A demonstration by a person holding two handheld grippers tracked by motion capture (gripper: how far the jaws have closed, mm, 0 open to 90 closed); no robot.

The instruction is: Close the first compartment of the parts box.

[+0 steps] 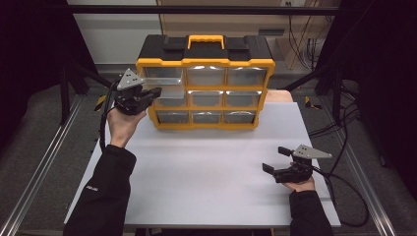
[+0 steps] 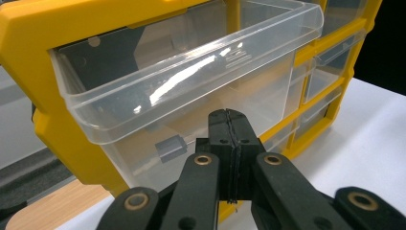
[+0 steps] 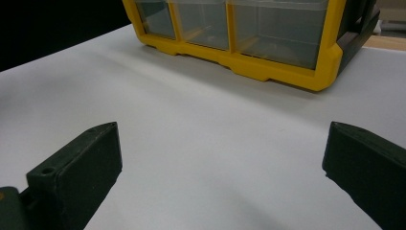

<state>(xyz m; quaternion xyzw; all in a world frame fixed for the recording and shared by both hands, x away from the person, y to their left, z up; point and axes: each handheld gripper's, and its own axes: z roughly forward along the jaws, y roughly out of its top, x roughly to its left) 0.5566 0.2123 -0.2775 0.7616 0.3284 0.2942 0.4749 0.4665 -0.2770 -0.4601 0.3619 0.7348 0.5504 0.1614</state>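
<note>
A yellow and black organiser [image 1: 206, 62] with clear drawers stands at the back of the white table [image 1: 206, 167]. Its top-left drawer [image 1: 164, 81] is pulled out part way and looks empty. My left gripper [image 1: 156, 91] is shut, held up at the organiser's left front. In the left gripper view its jaws [image 2: 229, 115] are pressed together with nothing between them, the tips just under the lip of the open drawer [image 2: 191, 62]. My right gripper [image 1: 274, 158] rests open low over the table's right front; in the right gripper view its gap [image 3: 222, 129] holds nothing.
A small dark item [image 2: 170, 148] shows through the clear plastic below the open drawer. The other drawers [image 3: 275, 28] are pushed in. Metal rails [image 1: 46, 157] run along both table sides, and cables [image 1: 344, 187] lie at the right. A wooden board [image 2: 52, 208] lies under the organiser's left end.
</note>
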